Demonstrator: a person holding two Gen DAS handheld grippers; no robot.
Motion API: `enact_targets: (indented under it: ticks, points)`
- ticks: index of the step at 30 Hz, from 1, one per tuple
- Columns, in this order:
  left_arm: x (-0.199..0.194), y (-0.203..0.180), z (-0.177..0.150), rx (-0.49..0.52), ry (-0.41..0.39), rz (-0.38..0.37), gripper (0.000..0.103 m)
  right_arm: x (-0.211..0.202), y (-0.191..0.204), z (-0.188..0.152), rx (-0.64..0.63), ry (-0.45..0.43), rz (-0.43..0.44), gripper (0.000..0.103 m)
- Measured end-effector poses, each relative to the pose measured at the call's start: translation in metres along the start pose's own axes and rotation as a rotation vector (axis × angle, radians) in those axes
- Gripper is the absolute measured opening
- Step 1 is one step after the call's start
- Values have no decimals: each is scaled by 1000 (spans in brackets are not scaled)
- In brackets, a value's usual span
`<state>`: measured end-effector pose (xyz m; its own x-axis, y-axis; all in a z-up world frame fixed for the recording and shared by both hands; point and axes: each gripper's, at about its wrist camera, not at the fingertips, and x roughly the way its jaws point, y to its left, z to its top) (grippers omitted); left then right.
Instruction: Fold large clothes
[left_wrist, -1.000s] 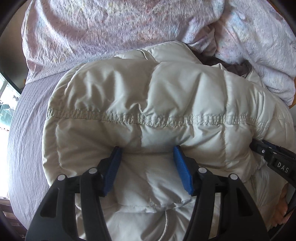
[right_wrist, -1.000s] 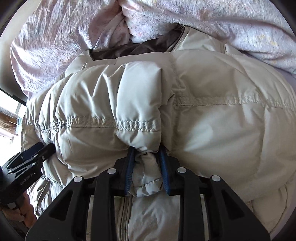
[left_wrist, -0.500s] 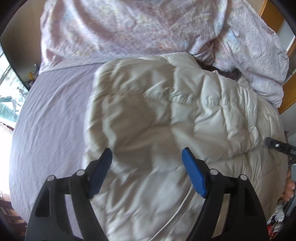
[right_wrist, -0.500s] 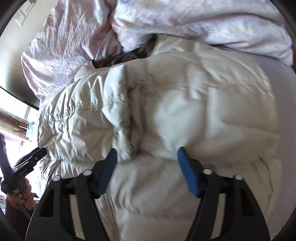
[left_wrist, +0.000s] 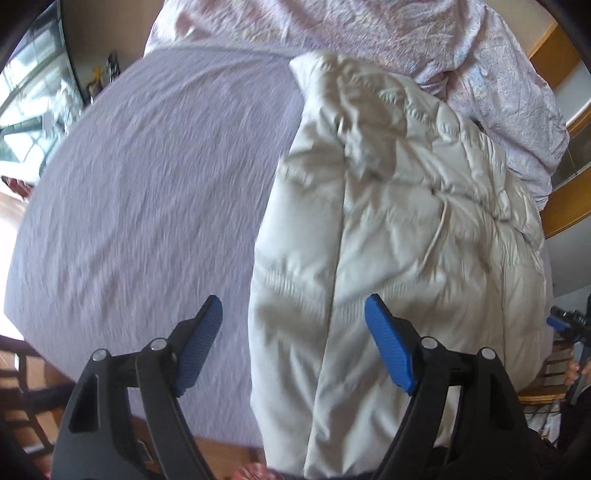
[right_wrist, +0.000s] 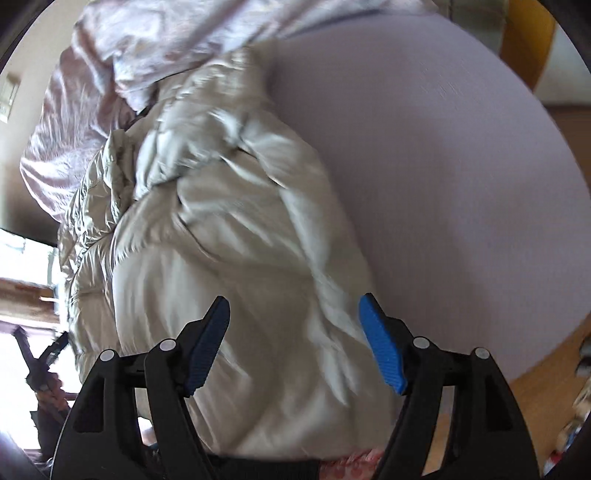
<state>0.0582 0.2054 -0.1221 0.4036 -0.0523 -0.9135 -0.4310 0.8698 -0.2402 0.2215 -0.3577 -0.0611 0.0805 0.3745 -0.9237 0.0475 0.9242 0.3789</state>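
A cream quilted puffer jacket (left_wrist: 399, 229) lies folded in a long bundle on the lilac bed sheet (left_wrist: 147, 192). My left gripper (left_wrist: 293, 343) hangs open above the jacket's left edge, its blue pads (left_wrist: 388, 347) clear of the fabric. In the right wrist view the same jacket (right_wrist: 229, 240) fills the left and middle. My right gripper (right_wrist: 293, 339) is open over its near right edge, with nothing pinched between the pads (right_wrist: 380, 343). Both views are blurred by motion.
A crumpled pink-lilac duvet (left_wrist: 369, 33) is heaped at the head of the bed, touching the jacket's far end. Bare sheet (right_wrist: 443, 166) stretches to the jacket's right. Wooden floor (right_wrist: 546, 369) and the bed's near edge lie below. Wooden furniture (left_wrist: 565, 199) stands at the right.
Both grippers let go of the jacket's fold and opened wide. They then swung apart: the left toward the jacket's left edge, the right toward its right edge.
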Motion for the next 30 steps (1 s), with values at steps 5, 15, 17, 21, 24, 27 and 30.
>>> enact_targets:
  ticks: [5,15,17,21,24,27,30]
  points:
    - [4,3,-27,-37,21,-27,79,4,-23,-9,39,41,37,74]
    - [7,-7,-58,-36,31,-12,71,15,-32,-29,-24,135,90,67]
    - [6,-9,-62,-38,28,-15,67,15,-32,-33,-29,146,120,64]
    - [4,-10,-69,-50,21,-32,59,17,-34,-42,-31,169,191,61]
    - [2,-11,-72,-53,15,-35,53,19,-35,-49,-21,179,233,59]
    - [2,-16,-73,-41,16,-29,50,20,-34,-52,-35,189,241,59]
    - [2,-20,-73,-21,22,-19,48,22,-31,-51,-58,195,224,58]
